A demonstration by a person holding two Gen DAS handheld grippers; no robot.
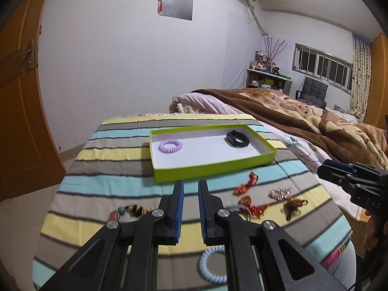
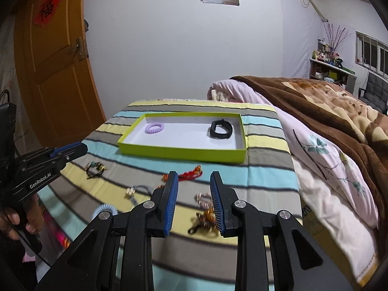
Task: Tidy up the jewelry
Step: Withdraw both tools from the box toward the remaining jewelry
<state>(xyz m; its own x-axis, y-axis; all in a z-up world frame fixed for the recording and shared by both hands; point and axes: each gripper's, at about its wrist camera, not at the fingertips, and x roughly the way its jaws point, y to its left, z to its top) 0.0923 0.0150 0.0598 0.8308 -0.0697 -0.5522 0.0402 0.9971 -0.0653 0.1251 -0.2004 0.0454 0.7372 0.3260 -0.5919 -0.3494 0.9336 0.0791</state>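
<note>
Left claw (image 1: 190, 186) hovering over striped worktop (image 1: 116, 150), jaws narrow, gripping nothing. Right claw (image 2: 194, 178) hovering half-open, empty. Green tray (image 1: 213, 163) sitting beyond, holding purple coil tie (image 1: 170, 146) and black band (image 1: 237, 139). Loose trinkets lying near tray. Only right view showing red door sign (image 2: 47, 8).

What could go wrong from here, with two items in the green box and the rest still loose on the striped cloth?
1. The red cord bracelet, beaded bracelet and brown piece lie close together, so one pinch may snag two.
2. The pale blue coil band sits near the cloth's front edge, partly under the left hand-held gripper, and could be knocked off.
3. The green box is shallow and light-looking; a bump might shift it.
</note>
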